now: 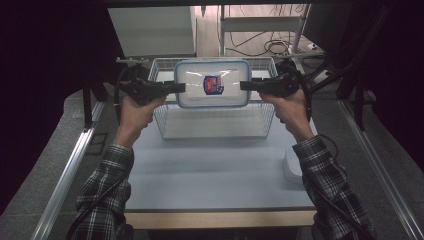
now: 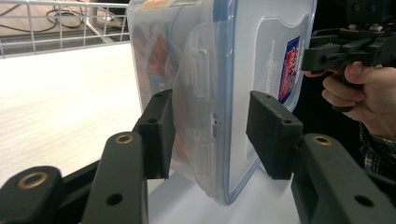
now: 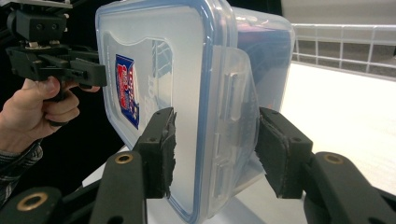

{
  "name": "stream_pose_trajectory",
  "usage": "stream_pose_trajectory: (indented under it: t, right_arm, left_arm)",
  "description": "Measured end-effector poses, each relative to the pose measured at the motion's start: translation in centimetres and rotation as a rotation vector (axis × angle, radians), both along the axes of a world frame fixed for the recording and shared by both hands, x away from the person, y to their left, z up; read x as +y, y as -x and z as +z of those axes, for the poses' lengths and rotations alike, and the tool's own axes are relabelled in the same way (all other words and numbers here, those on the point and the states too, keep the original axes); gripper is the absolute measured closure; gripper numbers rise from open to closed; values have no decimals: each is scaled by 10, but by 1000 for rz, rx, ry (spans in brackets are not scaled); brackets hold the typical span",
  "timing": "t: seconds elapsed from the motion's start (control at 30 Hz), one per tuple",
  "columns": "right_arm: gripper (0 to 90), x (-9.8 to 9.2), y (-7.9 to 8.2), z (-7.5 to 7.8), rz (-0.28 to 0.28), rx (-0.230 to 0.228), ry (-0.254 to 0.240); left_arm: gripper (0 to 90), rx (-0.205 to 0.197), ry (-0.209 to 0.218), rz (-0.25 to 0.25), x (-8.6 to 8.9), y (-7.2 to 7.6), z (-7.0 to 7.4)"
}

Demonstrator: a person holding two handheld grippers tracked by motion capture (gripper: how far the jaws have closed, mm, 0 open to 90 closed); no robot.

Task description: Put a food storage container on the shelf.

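High view, lidded box (image 1: 212, 84) at upper centre above wire basket (image 1: 215, 125), left claw (image 1: 179, 88) and right claw (image 1: 246, 85) clamping its ends, table (image 1: 210, 175) below, right gripper view, side latch (image 3: 233, 112) between jaws, red-blue label (image 3: 127, 89) facing left.

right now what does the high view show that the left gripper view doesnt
High view alone: both plaid sleeves, the whole wire basket under the lifted container and a white object at the table's right edge. Left gripper view alone: the side latch between the left tongs, up close. Both: the container, its red and blue label and the right tongs at its far end.
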State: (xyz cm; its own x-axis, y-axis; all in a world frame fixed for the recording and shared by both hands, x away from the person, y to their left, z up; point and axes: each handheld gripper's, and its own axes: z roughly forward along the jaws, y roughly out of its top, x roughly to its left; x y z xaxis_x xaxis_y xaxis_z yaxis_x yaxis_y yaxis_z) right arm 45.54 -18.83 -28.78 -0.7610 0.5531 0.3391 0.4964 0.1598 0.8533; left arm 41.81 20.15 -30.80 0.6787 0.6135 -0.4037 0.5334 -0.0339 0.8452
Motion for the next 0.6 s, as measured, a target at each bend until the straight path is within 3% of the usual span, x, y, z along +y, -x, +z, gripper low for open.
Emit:
stream_pose_trajectory:
  t: [0.2,0.47,0.6]
  right_arm:
    - [491,1,-13,-4,-15,19,7]
    - [481,5,-24,-10,-33,44,23]
    - [480,5,-27,-13,-35,54,8]
  left_arm:
    - [517,30,6,18,-1,-16,-5]
    - [509,50,2,38,-1,-22,-13]
    - [499,33,13,51,-2,-23,-15]
